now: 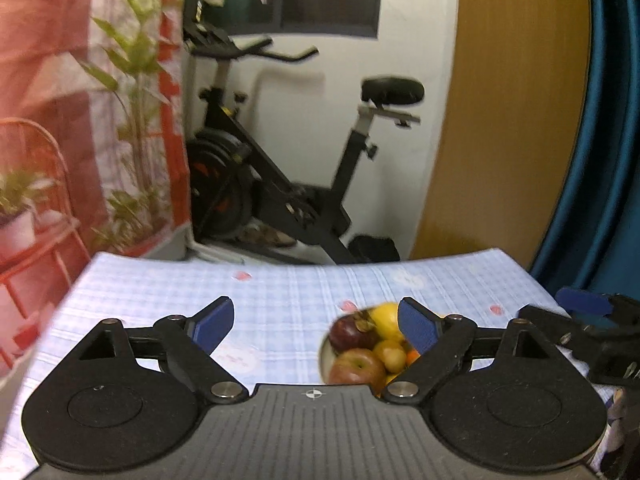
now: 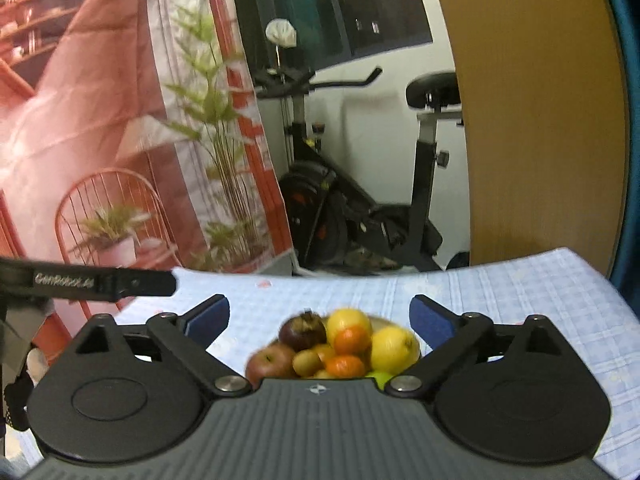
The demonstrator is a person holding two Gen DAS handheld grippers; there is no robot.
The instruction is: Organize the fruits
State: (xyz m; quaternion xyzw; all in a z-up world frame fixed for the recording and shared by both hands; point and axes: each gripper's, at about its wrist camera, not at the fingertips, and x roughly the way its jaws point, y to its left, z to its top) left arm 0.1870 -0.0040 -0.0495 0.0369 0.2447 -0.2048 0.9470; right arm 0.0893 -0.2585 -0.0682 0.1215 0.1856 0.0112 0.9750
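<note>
Left gripper [image 1: 316, 326] and right gripper [image 2: 319, 322], black with blue pads: jaws wide apart, nothing held. Below right gripper: pale bowl [image 2: 400, 330] heaped with apples, lemons, oranges, on blue checked tablecloth [image 2: 520, 304]. White lettering "GenRobot.AI" on left gripper's side. Black exercise bike [image 1: 280, 184] behind table.

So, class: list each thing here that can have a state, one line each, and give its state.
Left tool: open, holding nothing.
Right tool: open, holding nothing.
Fruit bowl: on the checked tablecloth, heaped full.
Lemons: piled in the bowl.
Mangosteen: on top of the pile.
</note>
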